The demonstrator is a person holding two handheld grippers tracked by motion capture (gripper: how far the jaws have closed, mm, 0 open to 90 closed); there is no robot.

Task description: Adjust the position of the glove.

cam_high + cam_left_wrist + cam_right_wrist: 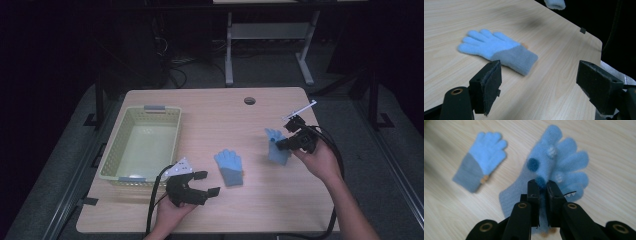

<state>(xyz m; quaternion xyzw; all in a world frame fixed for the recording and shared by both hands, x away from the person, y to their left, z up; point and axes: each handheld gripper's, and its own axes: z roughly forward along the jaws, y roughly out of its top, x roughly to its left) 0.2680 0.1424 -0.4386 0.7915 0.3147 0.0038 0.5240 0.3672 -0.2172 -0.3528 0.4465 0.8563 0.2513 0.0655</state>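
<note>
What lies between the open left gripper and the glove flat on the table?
Nothing but bare table: in the left gripper view, plain wood runs from the left gripper to the flat glove.

Light wood-grain tabletop (215, 115), rounded corners, with a round cable hole (249, 100) near its far edge, right of centre. Dark metal frame rails (75, 185) run along the left and right sides. Floor (270, 75) is grey, carpet-like. Beyond the far edge stands a second desk with white legs (229, 50) and a crossbar; loose cables (172, 65) tangle on the floor left of it. Room is dim, the surroundings nearly black; light falls mainly on the tabletop.
</note>
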